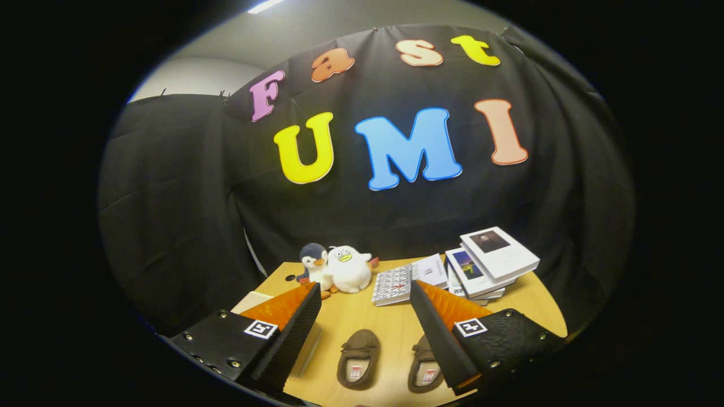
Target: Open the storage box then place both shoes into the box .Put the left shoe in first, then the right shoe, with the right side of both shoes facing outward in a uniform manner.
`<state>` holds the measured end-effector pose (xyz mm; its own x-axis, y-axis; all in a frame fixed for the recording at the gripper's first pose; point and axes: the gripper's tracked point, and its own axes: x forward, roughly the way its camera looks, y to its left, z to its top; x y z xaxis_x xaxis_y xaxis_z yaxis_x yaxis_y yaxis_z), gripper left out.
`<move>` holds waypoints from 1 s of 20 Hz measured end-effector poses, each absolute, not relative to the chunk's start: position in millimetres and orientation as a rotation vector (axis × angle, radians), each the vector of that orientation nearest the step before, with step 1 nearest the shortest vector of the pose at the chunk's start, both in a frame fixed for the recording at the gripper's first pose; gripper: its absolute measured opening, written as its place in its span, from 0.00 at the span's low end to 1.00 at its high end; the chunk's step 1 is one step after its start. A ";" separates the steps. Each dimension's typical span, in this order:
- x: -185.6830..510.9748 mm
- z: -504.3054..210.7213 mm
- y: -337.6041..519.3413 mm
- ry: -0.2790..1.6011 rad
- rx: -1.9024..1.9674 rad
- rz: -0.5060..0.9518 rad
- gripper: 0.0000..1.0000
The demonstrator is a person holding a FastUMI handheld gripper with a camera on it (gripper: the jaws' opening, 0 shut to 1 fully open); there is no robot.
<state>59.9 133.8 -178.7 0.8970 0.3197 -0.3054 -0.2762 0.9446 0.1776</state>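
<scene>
Nearest are shown the tongs (365,330), held above the surface (390,322) with the two fingers spread wide apart and nothing gripped between them. Below the gap two brown shoes (390,362) are seen, lying side by side, toes pointing away: the left shoe (358,358) lies clear between the fingers, while the right shoe (425,367) is partly covered by the right finger. Just behind the left finger a pale boxy object (310,347) is glimpsed, which may be the storage box; this cannot be confirmed, since most of it is hidden.

The opening step is judged not yet begun: neither shoe is held, and no open box is displayed. The next move is therefore taken to call for the tongs to be lowered and turned left toward the box lid.

Farther off, two plush toys are counted, a penguin (313,264) and a white bird (349,267), touching. To their right a patterned booklet (408,280) is laid flat, and beyond it a stack of books (489,263), at least three.
</scene>
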 end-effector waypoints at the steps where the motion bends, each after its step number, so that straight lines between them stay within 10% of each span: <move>1: 60.2 -192.2 146.9 0.381 0.155 0.343 0.98; 20: 31.0 -352.5 300.1 0.957 0.619 0.707 0.97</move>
